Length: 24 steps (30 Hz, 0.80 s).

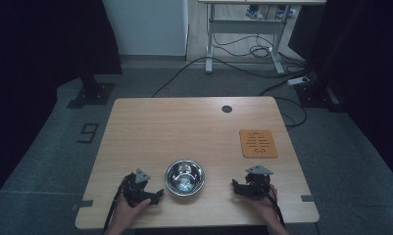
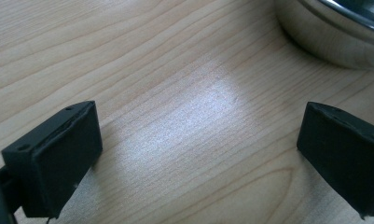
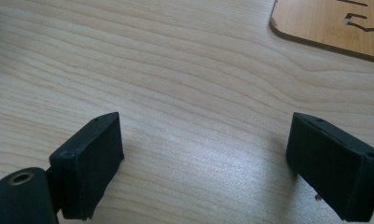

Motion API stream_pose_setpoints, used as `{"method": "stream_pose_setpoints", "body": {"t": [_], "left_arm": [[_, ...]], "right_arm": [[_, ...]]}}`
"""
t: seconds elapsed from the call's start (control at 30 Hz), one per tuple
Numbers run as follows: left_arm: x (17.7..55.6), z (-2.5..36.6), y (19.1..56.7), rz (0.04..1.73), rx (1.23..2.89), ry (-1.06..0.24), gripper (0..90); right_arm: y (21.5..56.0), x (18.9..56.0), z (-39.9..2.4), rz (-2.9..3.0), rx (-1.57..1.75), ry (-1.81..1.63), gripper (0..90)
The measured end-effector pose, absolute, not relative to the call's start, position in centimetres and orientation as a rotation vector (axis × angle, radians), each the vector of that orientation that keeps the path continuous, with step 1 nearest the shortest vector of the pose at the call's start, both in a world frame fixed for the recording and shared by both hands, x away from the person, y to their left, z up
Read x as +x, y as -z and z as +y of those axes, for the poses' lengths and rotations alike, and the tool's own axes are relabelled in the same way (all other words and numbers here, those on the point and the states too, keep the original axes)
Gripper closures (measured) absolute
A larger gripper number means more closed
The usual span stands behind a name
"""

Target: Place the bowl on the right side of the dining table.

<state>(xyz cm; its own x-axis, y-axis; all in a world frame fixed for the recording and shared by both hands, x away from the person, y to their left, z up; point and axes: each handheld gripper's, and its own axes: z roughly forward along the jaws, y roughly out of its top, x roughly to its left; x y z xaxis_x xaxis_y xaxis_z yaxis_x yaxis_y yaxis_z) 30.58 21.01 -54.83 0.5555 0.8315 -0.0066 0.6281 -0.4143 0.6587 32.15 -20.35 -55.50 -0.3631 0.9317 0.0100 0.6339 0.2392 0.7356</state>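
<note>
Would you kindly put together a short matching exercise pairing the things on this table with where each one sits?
Things:
1. steel bowl
2. wooden mat
3. left gripper
4. dark round hole

Places:
A. near the table's far edge
B. just left of the bowl, jaws apart
C. middle of the near side, between the grippers
D. right side of the table, beyond the right gripper

Pairs: 1-C, 2-D, 3-B, 4-A
</note>
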Motion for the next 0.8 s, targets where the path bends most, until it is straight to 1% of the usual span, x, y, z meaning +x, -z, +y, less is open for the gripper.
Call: {"method": "stream_pose_setpoints", "body": {"t": [0.5, 0.8], "left_arm": [[30.5, 21.0, 54.8, 1.177, 2.173, -0.435, 0.0], [30.5, 21.0, 54.8, 1.177, 2.174, -0.435, 0.0]], "right_arm": [[55.4, 32.1, -20.4, 2.083, 1.445, -0.919, 11.4], [54.4, 32.0, -21.6, 2.027, 1.509, -1.007, 13.8]]}}
